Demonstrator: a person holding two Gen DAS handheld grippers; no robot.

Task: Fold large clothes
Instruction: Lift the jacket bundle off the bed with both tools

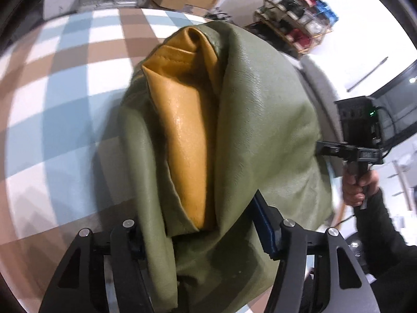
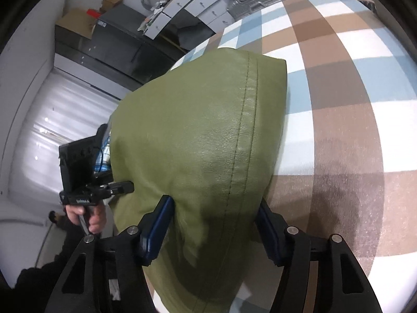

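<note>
A thick bundled edge of the olive-green leather garment (image 1: 260,130) is clamped between the half-closed jaws of the left gripper (image 1: 206,237), and another bundled part of it is pinched likewise by the right gripper (image 2: 213,224). The garment is held above the checked tablecloth (image 2: 338,104), its tan lining (image 1: 187,135) exposed, seemingly so it can be carried over as one fold.

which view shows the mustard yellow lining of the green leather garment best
The left wrist view: the mustard yellow lining lies exposed down the fold of the green leather garment. The right wrist view shows only the garment's green outer side with a stitched seam, no lining.
</note>
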